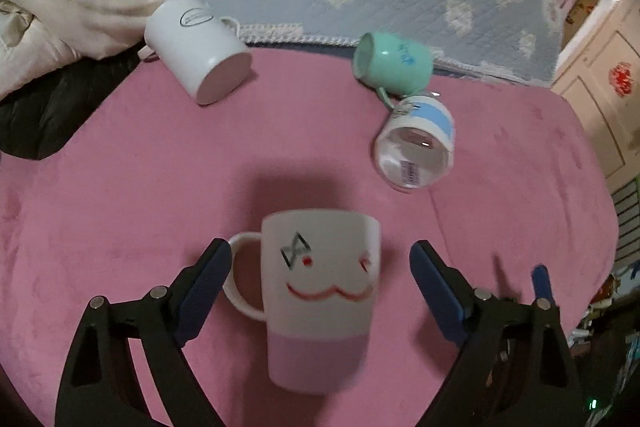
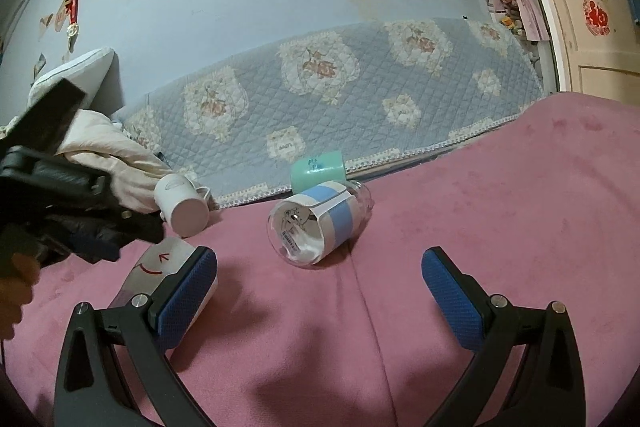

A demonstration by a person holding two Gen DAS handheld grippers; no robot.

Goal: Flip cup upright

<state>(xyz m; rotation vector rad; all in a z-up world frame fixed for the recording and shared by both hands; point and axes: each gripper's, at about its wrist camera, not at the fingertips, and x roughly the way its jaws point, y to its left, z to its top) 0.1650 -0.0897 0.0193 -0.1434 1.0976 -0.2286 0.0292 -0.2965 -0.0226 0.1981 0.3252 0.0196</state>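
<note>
Left wrist view: the left claw (image 1: pixel 320 283) gapes wide around the smiley cup (image 1: pixel 320 295), touching nothing; the cup looks upside down on the pink surface (image 1: pixel 120 179), so the flip remains. The right claw (image 2: pixel 320 287) is wide, empty. Four cups: smiley, white mug (image 1: pixel 198 47), green cup (image 1: pixel 394 63), clear glass (image 1: pixel 416 147), the last three on their sides

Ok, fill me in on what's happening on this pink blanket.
A person holds two sets of tongs over a pink blanket strewn with cups. The left tongs are open around a smiley-face mug; neither finger visibly touches it, and the blurred view doesn't settle how it is resting. The right tongs are open and empty, pointing toward a clear cup with a blue band. That cup, a white mug and a green mug lie on their sides.
</note>
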